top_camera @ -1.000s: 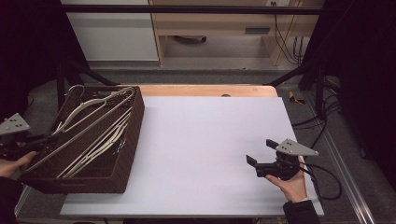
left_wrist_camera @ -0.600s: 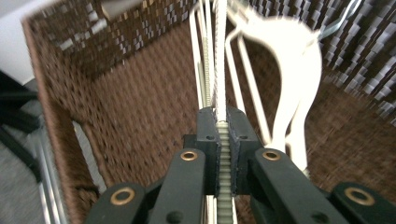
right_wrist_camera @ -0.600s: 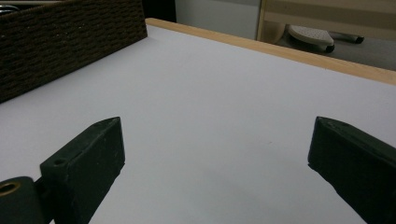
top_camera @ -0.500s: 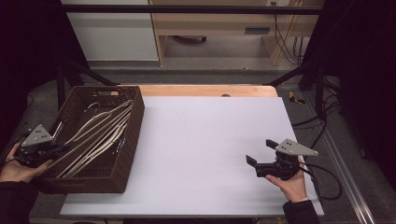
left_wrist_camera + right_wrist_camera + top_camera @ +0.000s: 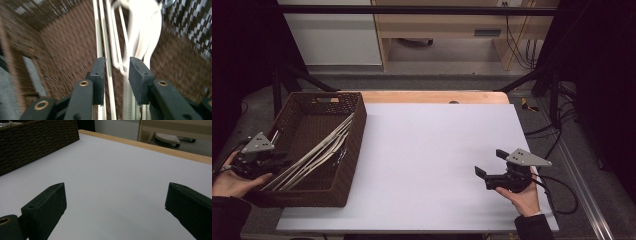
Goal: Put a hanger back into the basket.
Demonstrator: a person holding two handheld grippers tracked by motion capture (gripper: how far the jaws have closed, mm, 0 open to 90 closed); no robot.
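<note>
A dark brown wicker basket (image 5: 357,145) stands at the table's left end, with a bundle of white clothes hangers (image 5: 319,150) lying slantwise inside it. My left gripper (image 5: 279,160) reaches over the basket's near left rim. In the left gripper view its jaws (image 5: 116,72) have just been opening. They stand a little apart with thin white hanger bars (image 5: 107,50) running between them, and the pads do not press on the bars. My right gripper (image 5: 490,163) rests in a hand near the table's front right, jaws wide open (image 5: 115,202) and nothing between them.
The white table top (image 5: 437,150) stretches between the basket and the right hand, with a wooden strip (image 5: 437,96) along its far edge. Black frame posts and cables (image 5: 557,130) stand off the right side. The basket's wall (image 5: 37,140) shows far left in the right gripper view.
My left gripper has moved right and down to the basket's rim, and its jaws have parted. The hangers have sunk lower into the basket. The right hand has kept still.
</note>
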